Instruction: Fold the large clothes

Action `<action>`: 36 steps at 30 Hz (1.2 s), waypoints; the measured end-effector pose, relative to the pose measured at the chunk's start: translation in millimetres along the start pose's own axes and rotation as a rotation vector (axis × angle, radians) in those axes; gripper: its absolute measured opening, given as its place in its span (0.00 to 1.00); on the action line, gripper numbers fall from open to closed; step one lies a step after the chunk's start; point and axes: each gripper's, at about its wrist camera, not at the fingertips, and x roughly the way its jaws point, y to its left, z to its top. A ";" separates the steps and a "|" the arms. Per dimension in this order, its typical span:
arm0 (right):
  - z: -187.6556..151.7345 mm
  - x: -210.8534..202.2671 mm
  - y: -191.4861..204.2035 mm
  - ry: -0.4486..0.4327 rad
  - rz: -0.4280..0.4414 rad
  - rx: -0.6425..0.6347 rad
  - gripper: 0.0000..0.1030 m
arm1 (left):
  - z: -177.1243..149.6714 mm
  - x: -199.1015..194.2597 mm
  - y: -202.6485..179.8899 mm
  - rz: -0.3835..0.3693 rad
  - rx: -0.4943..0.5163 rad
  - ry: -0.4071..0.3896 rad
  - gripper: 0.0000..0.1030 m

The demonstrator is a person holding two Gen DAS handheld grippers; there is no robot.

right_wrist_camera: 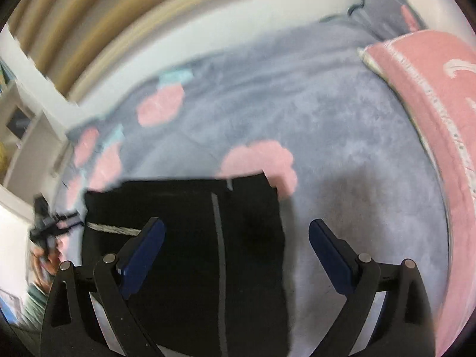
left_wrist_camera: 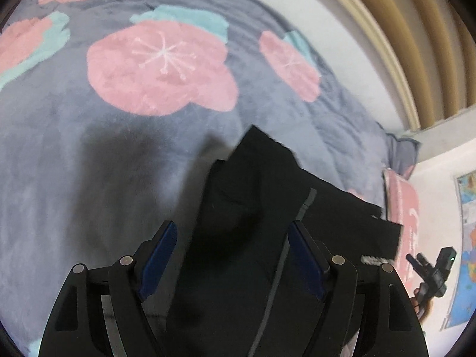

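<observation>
1. Black garment [left_wrist_camera: 255, 208] with a thin grey stripe, folded and lying flat on a grey blanket [left_wrist_camera: 89, 163] printed with pink flowers and teal leaves.
2. Left gripper [left_wrist_camera: 232, 255] above the near part of the garment, jaws standing apart, blue pads [left_wrist_camera: 159, 255] clear of the cloth; nothing pinched between them.
3. Right gripper [right_wrist_camera: 236, 255] likewise spread wide over the garment's right edge: left pad over black cloth, right pad [right_wrist_camera: 330, 255] over bare blanket, gripping nothing.
4. In the right wrist view, garment [right_wrist_camera: 184, 238] seen as a rough rectangle, grey stripe running near to far, a white drawcord [right_wrist_camera: 113, 229] showing at its left side.
5. Pink pillow [right_wrist_camera: 431, 95] on the far right of the bed, well apart from the garment.
6. Beige curtains [left_wrist_camera: 416, 29] hanging beyond the far edge of the bed.
7. Each gripper visible small in the other's view, at the garment's far side, held by a hand [right_wrist_camera: 49, 255]; picture there blurred.
</observation>
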 end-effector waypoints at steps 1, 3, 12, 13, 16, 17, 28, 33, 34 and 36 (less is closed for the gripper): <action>2.0 14.5 -1.7 0.026 -0.011 -0.018 0.96 | 2.1 3.8 2.7 0.000 -0.007 0.008 0.76; 5.0 45.8 -7.2 0.075 -0.032 -0.042 0.95 | 6.5 12.6 6.4 -0.039 -0.016 0.031 0.76; -3.9 102.3 0.1 0.114 -0.075 -0.124 0.27 | 8.5 38.6 5.5 -0.144 -0.031 0.085 0.76; -6.6 95.0 6.7 0.092 -0.110 -0.152 0.24 | 6.0 37.4 -2.5 -0.103 -0.007 0.060 0.63; -9.8 60.1 22.6 0.007 -0.192 -0.179 0.18 | -4.2 23.8 -22.0 0.085 0.083 0.003 0.12; -8.5 45.8 26.6 -0.026 -0.213 -0.184 0.17 | -7.5 13.8 -23.2 0.072 0.075 -0.025 0.10; 71.1 54.2 62.1 -0.138 -0.305 -0.202 0.15 | 30.8 -50.6 -38.1 0.053 -0.006 -0.310 0.09; 67.8 153.4 33.4 0.085 -0.301 -0.128 0.15 | 40.9 34.0 -5.2 0.174 -0.079 -0.171 0.09; 63.3 162.7 27.6 0.111 -0.286 -0.109 0.16 | 38.4 46.1 -1.2 0.175 -0.087 -0.147 0.10; 57.0 175.4 17.5 0.140 -0.263 -0.073 0.18 | 37.8 61.6 4.4 0.190 -0.101 -0.121 0.17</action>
